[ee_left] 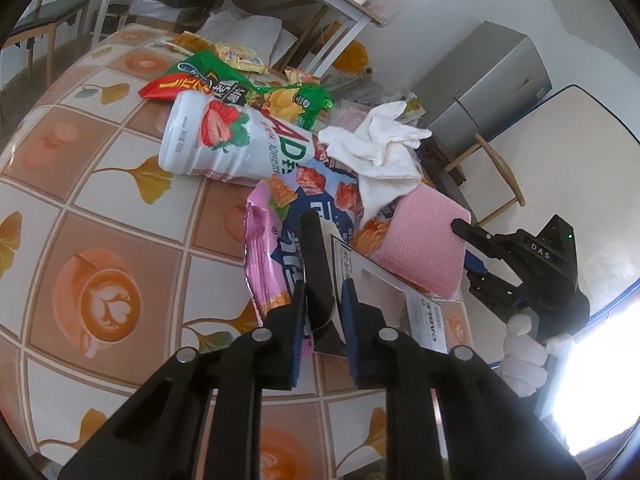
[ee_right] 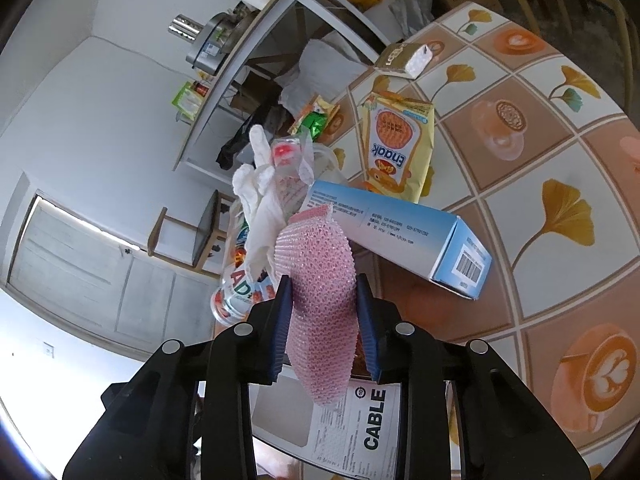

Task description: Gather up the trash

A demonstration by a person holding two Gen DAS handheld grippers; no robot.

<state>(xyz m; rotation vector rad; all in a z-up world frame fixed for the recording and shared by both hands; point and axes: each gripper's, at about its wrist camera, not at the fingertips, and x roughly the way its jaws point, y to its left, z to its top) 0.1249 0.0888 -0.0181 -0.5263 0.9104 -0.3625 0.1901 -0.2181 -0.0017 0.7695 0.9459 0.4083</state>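
My left gripper (ee_left: 322, 320) is shut on a black-and-white cable package (ee_left: 384, 288), held over the table's trash pile. Under it lie a pink and blue snack bag (ee_left: 280, 240), a strawberry drink bottle (ee_left: 224, 140), a crumpled white tissue (ee_left: 380, 148) and green and red wrappers (ee_left: 208, 80). My right gripper (ee_right: 324, 320) is shut on a pink foam mesh sleeve (ee_right: 320, 280), which shows in the left wrist view (ee_left: 424, 240) too. The cable package (ee_right: 360, 424) lies just below it. The right gripper's body (ee_left: 532, 268) is at the right of the left view.
A blue and white carton (ee_right: 400, 236), a yellow Enaak snack bag (ee_right: 396, 144) and a small box (ee_right: 404, 60) lie on the tiled tablecloth (ee_left: 100, 208). A white shelf (ee_right: 256, 60), chairs and a grey fridge (ee_left: 488, 80) stand beyond the table edge.
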